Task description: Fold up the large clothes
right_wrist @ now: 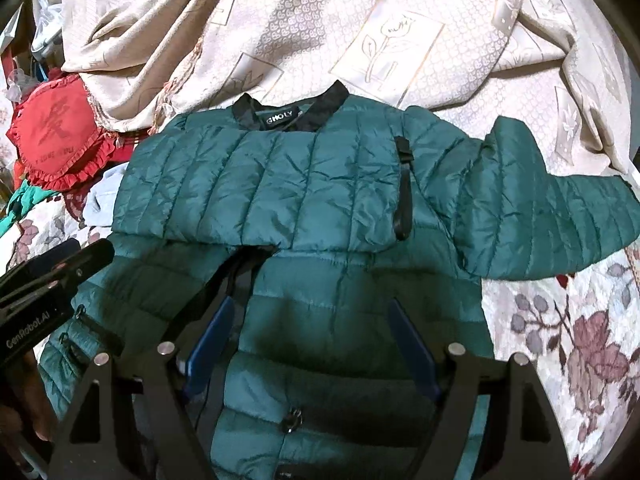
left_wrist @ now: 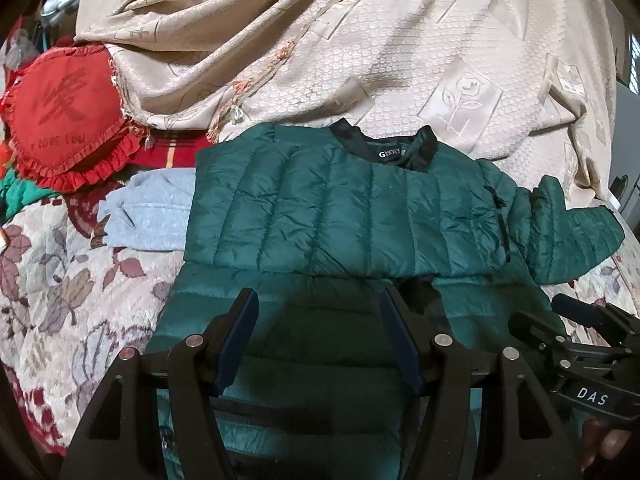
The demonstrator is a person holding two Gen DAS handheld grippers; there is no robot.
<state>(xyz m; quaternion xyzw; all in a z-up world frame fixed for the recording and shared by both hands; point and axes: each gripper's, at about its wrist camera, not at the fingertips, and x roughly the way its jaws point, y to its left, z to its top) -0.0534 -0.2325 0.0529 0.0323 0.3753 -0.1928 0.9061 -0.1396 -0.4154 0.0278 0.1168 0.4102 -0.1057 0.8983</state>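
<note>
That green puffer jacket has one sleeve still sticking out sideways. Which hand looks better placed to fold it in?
The right, probably. The green quilted puffer jacket has its unfolded sleeve on the right gripper's side; the left gripper would have to cross over. Both are open.

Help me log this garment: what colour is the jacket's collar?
Black collar, clearest in the right wrist view.

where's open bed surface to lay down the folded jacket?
Floral quilt is bare right of the green jacket, below its outstretched sleeve. Some floral quilt also shows left of the jacket's lower half. Upper left is crowded: red cushion, grey garment. Rumpled beige spread lies beyond the collar.
</note>
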